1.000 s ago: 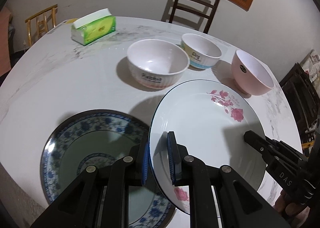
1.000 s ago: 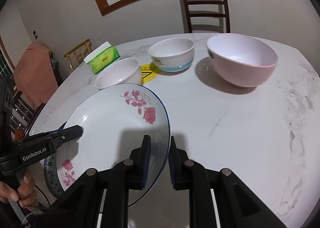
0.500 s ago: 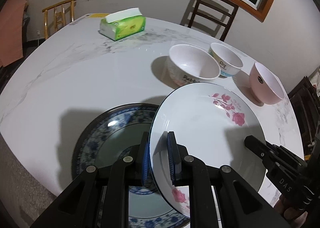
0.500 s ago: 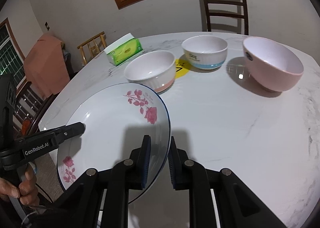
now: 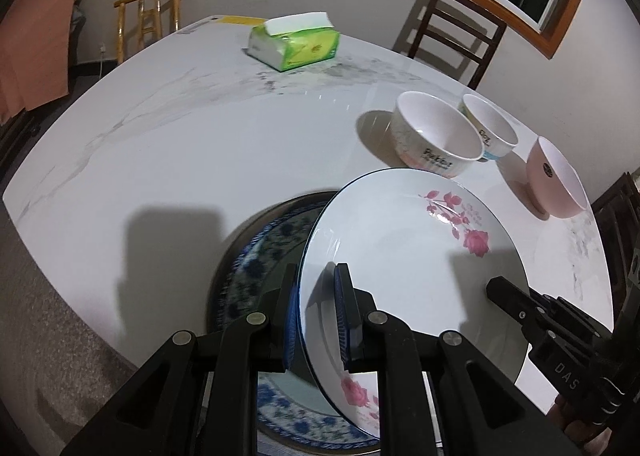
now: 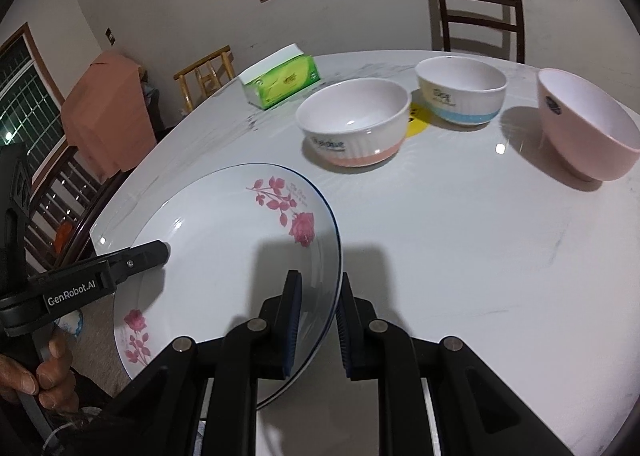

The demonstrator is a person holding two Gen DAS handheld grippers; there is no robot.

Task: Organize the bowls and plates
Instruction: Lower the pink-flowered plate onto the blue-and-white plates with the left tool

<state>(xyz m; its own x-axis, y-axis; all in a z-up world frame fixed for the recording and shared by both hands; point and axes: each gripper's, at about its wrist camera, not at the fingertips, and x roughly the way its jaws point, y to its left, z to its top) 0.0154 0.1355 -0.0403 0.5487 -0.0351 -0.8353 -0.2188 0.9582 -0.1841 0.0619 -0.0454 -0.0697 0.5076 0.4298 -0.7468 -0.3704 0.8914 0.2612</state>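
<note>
A white plate with pink roses [image 5: 400,256] [image 6: 224,256] is held in the air between both grippers. My left gripper [image 5: 318,271] is shut on its near left rim. My right gripper [image 6: 319,276] is shut on the opposite rim and shows in the left wrist view as a black finger [image 5: 516,304]. A blue patterned plate [image 5: 256,268] lies on the table under it, its right part covered. Three bowls stand beyond: a white one with a pink base [image 5: 436,135] [image 6: 352,123], a blue-banded one [image 5: 492,127] [image 6: 460,91] and a pink one [image 5: 556,179] [image 6: 584,127].
A green tissue box [image 5: 296,41] [image 6: 280,81] sits at the far side of the marble table [image 5: 180,135] [image 6: 460,236]. A dark chair [image 6: 478,11] and a yellow wooden chair [image 5: 148,19] stand behind it. A hand [image 6: 36,372] grips the left tool's handle.
Both grippers have carried the rose plate leftward across the table, so it now overlaps much more of the blue plate. The bowls have slid right in both views.
</note>
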